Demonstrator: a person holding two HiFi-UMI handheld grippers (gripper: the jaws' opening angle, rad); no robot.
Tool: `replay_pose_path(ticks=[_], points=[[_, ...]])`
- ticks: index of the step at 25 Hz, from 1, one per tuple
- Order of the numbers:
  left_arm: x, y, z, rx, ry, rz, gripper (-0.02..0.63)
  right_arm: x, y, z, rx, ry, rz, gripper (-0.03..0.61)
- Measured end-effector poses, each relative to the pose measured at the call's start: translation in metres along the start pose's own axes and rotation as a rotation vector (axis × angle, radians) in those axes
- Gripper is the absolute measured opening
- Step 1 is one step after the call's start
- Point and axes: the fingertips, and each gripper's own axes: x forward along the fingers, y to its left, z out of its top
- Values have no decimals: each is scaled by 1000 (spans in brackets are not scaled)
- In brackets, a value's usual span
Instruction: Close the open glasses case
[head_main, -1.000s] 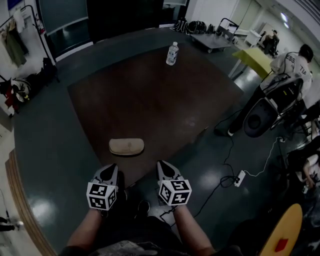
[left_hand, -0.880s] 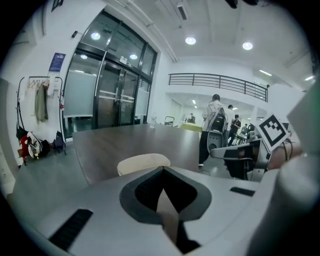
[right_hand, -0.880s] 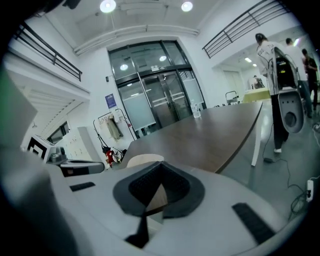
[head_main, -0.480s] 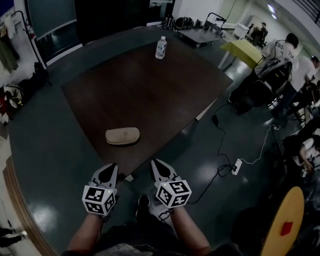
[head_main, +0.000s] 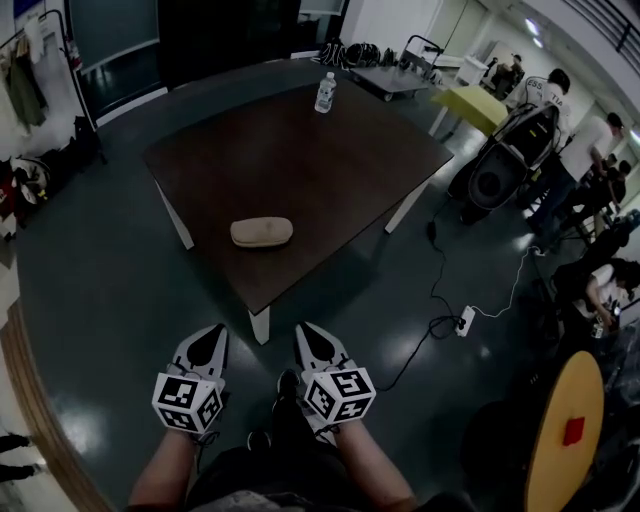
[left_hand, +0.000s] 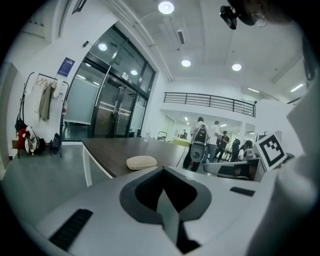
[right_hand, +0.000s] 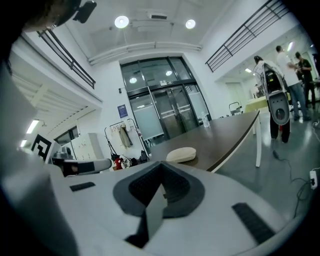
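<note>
Left hand-held gripper and right hand-held gripper hang closed.

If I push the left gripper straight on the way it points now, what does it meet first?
Nothing close. The left gripper has open air ahead, then likely the table's near edge, with the glasses case just behind it; depth is hard to judge.

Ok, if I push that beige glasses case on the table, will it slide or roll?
The glasses case lies low on its broad side, so it would probably slide on the smooth table, not roll. Its even domed shell looks stiff and likely light.
</note>
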Motion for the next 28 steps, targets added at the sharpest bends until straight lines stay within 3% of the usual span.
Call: replay_pose_path(ticks=[10, 21, 28], points=[[-85, -43, 4, -4, -88, -57, 9, -80, 73, 9, -86, -88, 28, -11], [-96, -77, 13, -9, -116, -112, 9, -121, 77, 17, -124, -109, -16, -12], [-92, -85, 11, -10, -114, -89, 9, -124, 75, 18, -161, -100, 16, -12]])
